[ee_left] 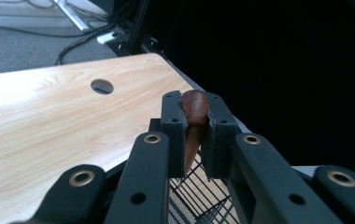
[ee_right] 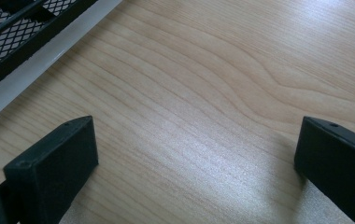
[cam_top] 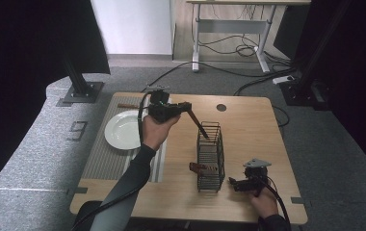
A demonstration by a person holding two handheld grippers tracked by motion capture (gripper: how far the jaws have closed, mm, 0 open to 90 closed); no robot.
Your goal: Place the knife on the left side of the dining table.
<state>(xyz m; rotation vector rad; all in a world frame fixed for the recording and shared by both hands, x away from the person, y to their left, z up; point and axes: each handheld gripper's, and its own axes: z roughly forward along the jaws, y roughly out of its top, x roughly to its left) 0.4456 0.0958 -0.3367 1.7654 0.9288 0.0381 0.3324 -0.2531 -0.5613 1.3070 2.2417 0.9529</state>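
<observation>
Two grippers are working over a pale wooden table (cam_top: 248, 120): the left gripper (ee_left: 195, 133) is hovering raised above a black wire mesh basket (cam_top: 211, 156), its jaws clamping together on the rounded end of a slim brown wooden utensil (ee_left: 194, 112), which is hanging point-down toward the basket's open top. In the high view the utensil (cam_top: 199, 124) is slanting down from that gripper to the basket's far rim. A second brown piece (cam_top: 201, 167) is poking out of the basket's near side. The right gripper (ee_right: 194, 168) is resting low beside the basket, its jaws standing wide apart over bare wood with nothing between them. A white round plate (cam_top: 122, 130) is sitting on a grey striped placemat (cam_top: 105, 161) at the left. Judging by its look, the utensil is light, stiff and smooth, so it may swivel in a pinch at the very tip; holding slightly lower on the handle would likely be steadier.
</observation>
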